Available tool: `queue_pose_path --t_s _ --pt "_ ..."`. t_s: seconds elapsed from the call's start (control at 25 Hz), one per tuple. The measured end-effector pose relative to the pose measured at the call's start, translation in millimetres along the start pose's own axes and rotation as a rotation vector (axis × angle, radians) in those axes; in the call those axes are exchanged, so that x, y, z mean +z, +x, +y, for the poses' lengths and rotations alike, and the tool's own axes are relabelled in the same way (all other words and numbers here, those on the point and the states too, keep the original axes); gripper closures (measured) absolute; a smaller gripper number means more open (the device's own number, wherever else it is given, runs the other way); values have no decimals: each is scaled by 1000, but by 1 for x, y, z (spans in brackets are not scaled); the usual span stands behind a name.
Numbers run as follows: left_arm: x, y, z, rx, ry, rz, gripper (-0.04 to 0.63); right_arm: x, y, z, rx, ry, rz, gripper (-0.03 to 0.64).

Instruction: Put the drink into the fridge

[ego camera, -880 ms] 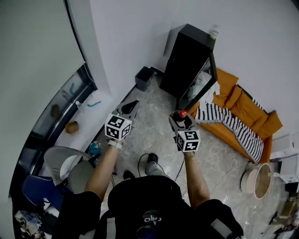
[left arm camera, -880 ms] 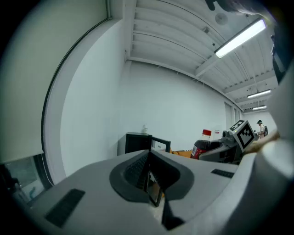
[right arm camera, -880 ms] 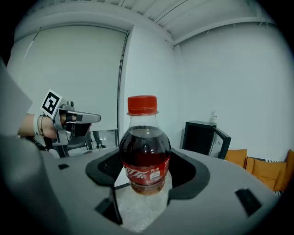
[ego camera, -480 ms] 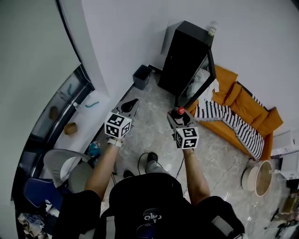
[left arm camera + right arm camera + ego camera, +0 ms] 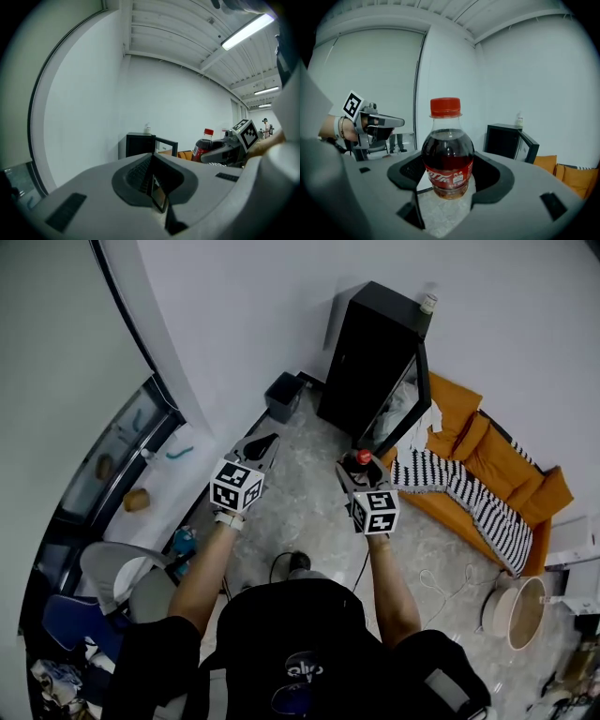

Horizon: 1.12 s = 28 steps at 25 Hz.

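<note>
A cola bottle [image 5: 447,159] with a red cap [image 5: 364,457] stands upright between the jaws of my right gripper [image 5: 448,183], which is shut on its lower body. In the head view that gripper [image 5: 360,472] is held above the floor, short of the black fridge [image 5: 367,360], whose door [image 5: 413,397] hangs open to the right. The fridge [image 5: 504,140] also shows past the bottle, at the right. My left gripper [image 5: 262,447] is level with the right one, to its left; its jaws [image 5: 153,180] meet with nothing between them. From there the bottle [image 5: 202,148] is seen at the right.
An orange sofa [image 5: 494,457] with a striped blanket [image 5: 461,489] stands right of the fridge. A dark bin [image 5: 284,395] sits by the wall left of it. A small bottle [image 5: 428,305] rests on the fridge top. A chair [image 5: 120,570] and glass doors are at left, a round basket [image 5: 521,607] at lower right.
Both grippers have drifted a little forward and up toward the fridge, the bottle still held in the right one. The left gripper stays shut.
</note>
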<state>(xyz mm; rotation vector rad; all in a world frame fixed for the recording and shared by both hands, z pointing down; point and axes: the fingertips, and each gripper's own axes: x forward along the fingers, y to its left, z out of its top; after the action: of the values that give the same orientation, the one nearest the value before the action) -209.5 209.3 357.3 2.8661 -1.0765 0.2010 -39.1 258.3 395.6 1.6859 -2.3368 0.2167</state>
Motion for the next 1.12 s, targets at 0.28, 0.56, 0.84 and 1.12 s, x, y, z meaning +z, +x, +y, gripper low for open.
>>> queue_pose_path --t_s 0.28,0.56,0.84,1.12 --pt "-3 54 -8 45 -9 29 595 2 20 -50 61 -10 4 310" --pt "-8 89 -10 70 -12 57 595 3 46 -81 100 -2 12 310" --pt "-13 123 12 91 -25 61 595 6 81 -108 106 6 17 310" --pt "-21 174 55 71 -46 55 595 12 130 -134 77 11 28 310"
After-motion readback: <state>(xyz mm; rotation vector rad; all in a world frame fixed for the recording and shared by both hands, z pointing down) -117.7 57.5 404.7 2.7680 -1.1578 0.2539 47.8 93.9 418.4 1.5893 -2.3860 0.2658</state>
